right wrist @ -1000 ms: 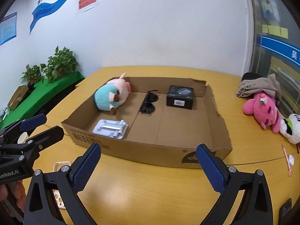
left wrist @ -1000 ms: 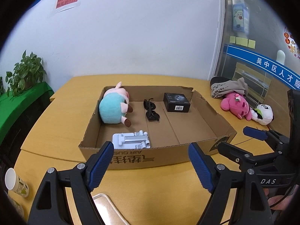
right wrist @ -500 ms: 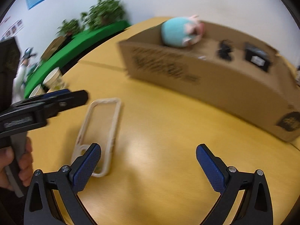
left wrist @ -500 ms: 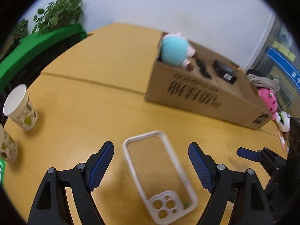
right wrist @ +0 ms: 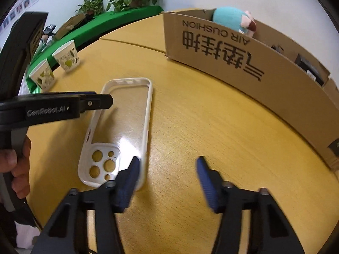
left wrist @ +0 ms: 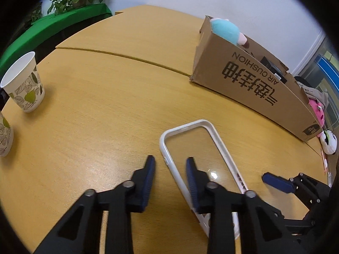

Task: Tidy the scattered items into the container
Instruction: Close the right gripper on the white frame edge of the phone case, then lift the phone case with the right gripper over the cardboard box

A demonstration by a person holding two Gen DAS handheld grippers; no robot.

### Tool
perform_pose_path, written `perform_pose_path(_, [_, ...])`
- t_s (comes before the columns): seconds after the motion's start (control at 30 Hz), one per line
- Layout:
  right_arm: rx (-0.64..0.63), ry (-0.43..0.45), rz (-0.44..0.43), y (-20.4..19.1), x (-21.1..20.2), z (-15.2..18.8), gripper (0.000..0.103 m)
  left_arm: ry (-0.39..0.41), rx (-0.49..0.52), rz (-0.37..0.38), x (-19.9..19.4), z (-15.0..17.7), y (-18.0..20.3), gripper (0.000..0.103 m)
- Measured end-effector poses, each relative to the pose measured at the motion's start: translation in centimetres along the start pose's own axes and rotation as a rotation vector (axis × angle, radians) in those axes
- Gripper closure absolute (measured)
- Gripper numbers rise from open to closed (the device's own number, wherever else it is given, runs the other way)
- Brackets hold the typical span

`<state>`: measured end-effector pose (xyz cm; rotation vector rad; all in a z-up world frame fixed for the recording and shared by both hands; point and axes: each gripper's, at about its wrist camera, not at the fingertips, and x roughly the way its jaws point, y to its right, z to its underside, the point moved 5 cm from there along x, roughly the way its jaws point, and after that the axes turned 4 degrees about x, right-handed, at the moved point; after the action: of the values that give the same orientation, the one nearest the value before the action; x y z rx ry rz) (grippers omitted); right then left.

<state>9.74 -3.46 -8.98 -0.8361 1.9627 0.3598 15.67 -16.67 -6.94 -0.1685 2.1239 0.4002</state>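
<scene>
From the left wrist, the left gripper (left wrist: pixel 170 165) was closing its jaws astride one long rim of the clear, white-edged phone case (left wrist: pixel 199 150) flat on the wooden counter (left wrist: pixel 101 110), pads apparently not yet pressing. The right wrist alone showed the case's camera cut-outs; the right gripper (right wrist: pixel 167 165) was closing its jaws, one pad over the case's edge, the other over bare counter, the brown cardboard box (right wrist: pixel 264 80) beyond.

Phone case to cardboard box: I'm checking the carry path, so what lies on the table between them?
Nothing: only bare wooden table lies between the phone case and the cardboard box, as both wrist views show.
</scene>
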Motion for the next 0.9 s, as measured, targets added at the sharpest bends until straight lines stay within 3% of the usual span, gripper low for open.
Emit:
perform_pose_path(0.07, [-0.014, 0.002, -0.019, -0.5, -0.1, -0.1, 0.08, 0.002, -0.011, 0.01, 0.1, 0.0, -0.1, 0.087])
perform_pose_path(0.17, [-0.041, 0.001, -0.04, -1.6, -0.2, 0.1, 0.097, 0.008, -0.008, 0.004, 0.2, 0.0, 0.1, 0.088])
perform_pose_path(0.4, [-0.022, -0.004, -0.089, -2.2, -0.5, 0.6, 0.097, 0.032, -0.011, 0.015, -0.5, -0.5, 0.6, 0.091])
perform_pose_path(0.6, [0.033, 0.103, -0.1, -0.5, -4.0, -0.4, 0.097, 0.106, 0.03, 0.029, -3.7, -2.7, 2.7, 0.091])
perform_pose_path(0.7, [0.05, 0.17, -0.095, 0.6, -6.5, -1.4, 0.097, 0.168, 0.101, 0.015, -5.8, -5.4, 5.4, 0.091])
perform_pose_path(0.9, [0.131, 0.314, -0.057, 5.0, -11.7, -3.6, 0.097, 0.271, 0.251, 0.085, -9.1, -11.5, 13.0, 0.092])
